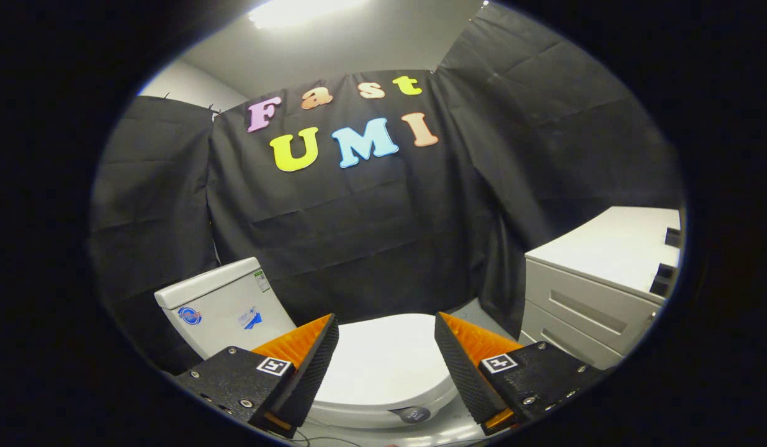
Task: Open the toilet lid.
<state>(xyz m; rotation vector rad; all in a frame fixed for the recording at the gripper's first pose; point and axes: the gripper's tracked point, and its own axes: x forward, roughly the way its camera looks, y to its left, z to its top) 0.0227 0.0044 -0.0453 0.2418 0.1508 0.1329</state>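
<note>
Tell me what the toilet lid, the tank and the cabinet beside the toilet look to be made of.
Toilet lid: smooth white plastic by its look, soft sheen, thin rounded edge; it lies closed below the open gripper, whose fingers touch nothing.
Tank: glossy white, probably glazed ceramic, thick-walled, stickers on its side.
Cabinet: matte pale grey, flat drawer fronts with recessed pulls; painted metal or laminate, cannot tell which.

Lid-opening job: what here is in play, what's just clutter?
In play: toilet lid, down, seen between the open fingers of the gripper, which touch nothing.
Clutter: toilet tank beside the lid; white drawer cabinet off to the other side.
</note>
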